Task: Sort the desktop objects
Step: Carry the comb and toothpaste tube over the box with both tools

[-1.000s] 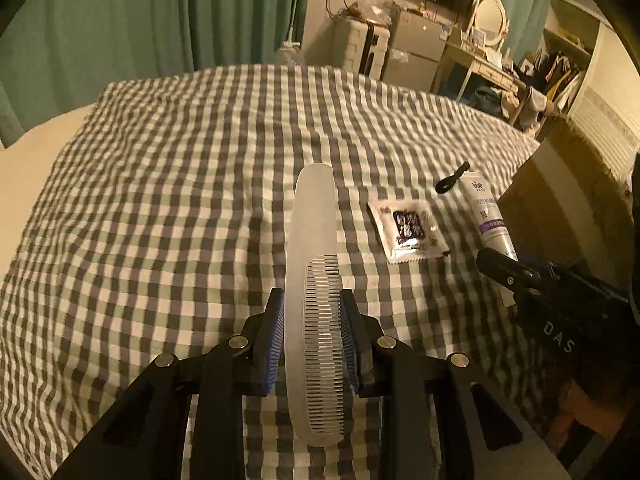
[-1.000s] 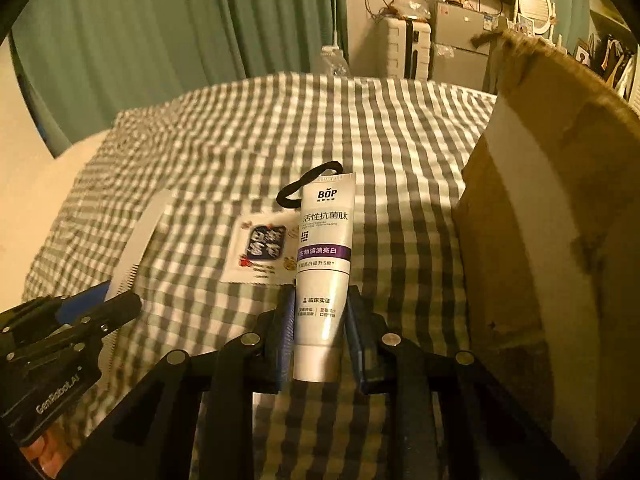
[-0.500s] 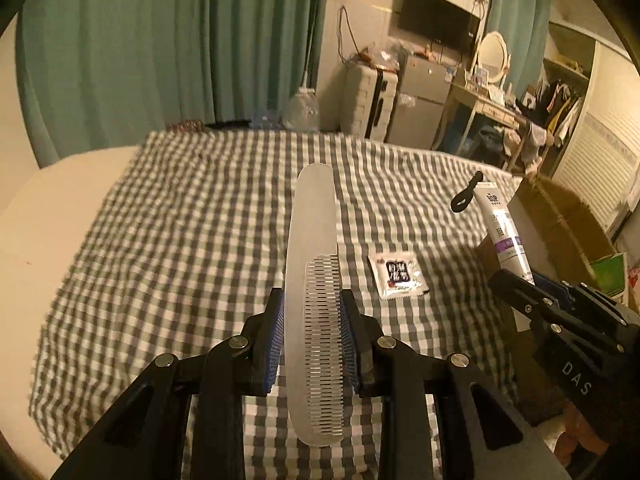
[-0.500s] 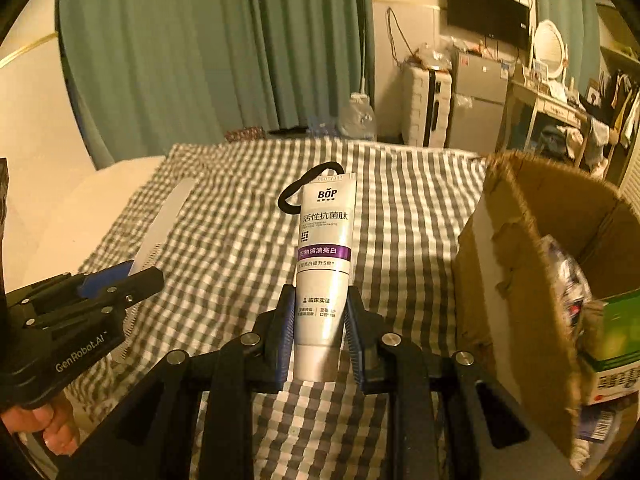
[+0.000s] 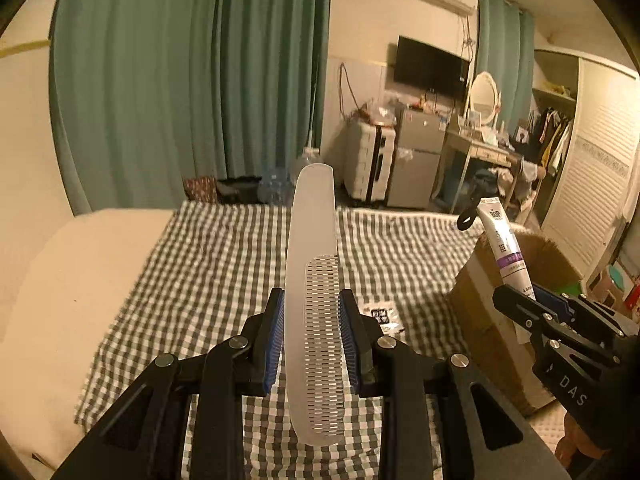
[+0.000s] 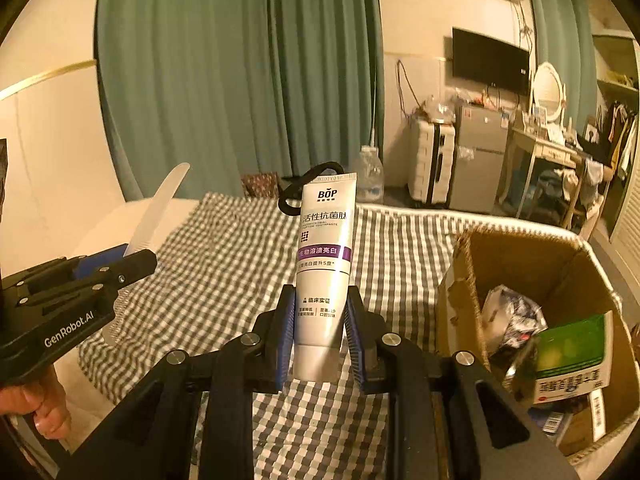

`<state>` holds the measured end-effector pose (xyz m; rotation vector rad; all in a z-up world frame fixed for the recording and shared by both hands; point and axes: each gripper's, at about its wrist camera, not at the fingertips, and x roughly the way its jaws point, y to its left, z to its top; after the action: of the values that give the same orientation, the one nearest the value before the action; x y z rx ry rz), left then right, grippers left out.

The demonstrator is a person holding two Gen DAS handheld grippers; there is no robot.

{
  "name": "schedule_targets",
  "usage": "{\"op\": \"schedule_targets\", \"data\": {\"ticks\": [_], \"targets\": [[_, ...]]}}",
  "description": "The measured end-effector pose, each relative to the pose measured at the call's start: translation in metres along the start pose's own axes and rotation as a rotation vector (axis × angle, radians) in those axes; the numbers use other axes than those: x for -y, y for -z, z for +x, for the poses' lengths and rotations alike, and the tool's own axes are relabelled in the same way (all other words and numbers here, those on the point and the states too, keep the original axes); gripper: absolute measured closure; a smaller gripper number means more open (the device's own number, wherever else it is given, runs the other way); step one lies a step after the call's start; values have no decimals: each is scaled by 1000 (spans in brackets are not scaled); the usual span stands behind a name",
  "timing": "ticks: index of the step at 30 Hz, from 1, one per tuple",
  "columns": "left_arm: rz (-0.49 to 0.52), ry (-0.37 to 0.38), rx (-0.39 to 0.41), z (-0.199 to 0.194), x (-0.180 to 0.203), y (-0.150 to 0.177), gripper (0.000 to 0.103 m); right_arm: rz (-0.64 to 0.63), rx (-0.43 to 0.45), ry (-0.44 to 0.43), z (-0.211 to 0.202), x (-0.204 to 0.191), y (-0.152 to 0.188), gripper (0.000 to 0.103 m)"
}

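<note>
Both grippers have risen off the checked bedcover (image 5: 208, 264) since the earlier frames, each carrying its load up with it. Left gripper (image 5: 312, 332) is clamped narrowly on a frosted comb (image 5: 310, 240), which points to twelve o'clock beyond the pads. Right gripper (image 6: 320, 324) pinches a toothpaste tube (image 6: 326, 248) near its cap end, a black hair tie (image 6: 296, 192) showing behind the tube's far end. This looks like the carry step; next, both loads need swinging toward the cardboard box (image 6: 460, 280) at three o'clock and releasing above its opening. One sachet (image 5: 380, 314) remains on the cover.
</note>
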<state>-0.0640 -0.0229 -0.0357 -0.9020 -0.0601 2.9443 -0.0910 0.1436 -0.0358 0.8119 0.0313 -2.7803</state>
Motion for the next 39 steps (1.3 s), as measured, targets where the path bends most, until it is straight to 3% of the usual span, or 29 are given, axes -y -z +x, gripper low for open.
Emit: {"op": "schedule_targets", "data": {"ticks": [9,22,30,39], "targets": [[-7,-12,82,-55,-3,-5,76,-11,99,-26,-62,4,-6,80],[-9,18,141,-95,17,-8,76,-30,206,-19,-134,22,-13,80],[38,56,180,-113,57,-24,76,-24,264,18,-157,42,-20,80],[116,121,187,-110,116,-37,76,40,307,79,-174,94,-22,80]]}}
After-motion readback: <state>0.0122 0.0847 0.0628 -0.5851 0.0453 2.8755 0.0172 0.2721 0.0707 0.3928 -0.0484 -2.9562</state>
